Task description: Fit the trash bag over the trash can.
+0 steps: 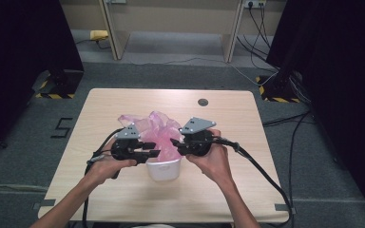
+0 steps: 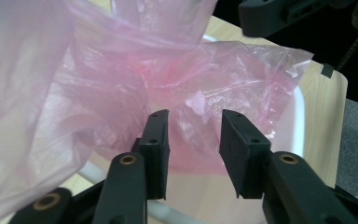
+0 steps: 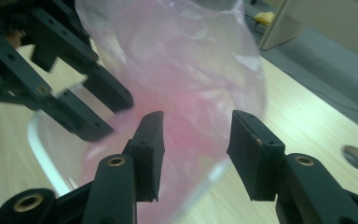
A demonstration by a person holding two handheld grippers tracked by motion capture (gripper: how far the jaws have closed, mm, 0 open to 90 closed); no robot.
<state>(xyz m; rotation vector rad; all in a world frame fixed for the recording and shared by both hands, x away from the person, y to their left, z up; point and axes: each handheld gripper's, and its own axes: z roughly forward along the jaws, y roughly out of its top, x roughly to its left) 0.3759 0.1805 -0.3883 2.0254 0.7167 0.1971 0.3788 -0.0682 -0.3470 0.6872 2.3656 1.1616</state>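
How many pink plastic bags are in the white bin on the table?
1. A single pink plastic bag sits in the white bin and bulges above its rim, between both grippers. Its folds could hide another.

The right hand-held gripper [image 3: 195,156] holds its jaws apart before the pink plastic bag [image 3: 177,70], nothing pinched. The bag sits in a white bin [image 3: 42,149]; the left hand-held gripper [image 3: 98,109] hovers beside the bag.

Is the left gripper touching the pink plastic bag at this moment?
Cannot tell. In the left gripper view the left gripper has open jaws, with the pink plastic bag behind the gap; contact with either pad isn't plain.
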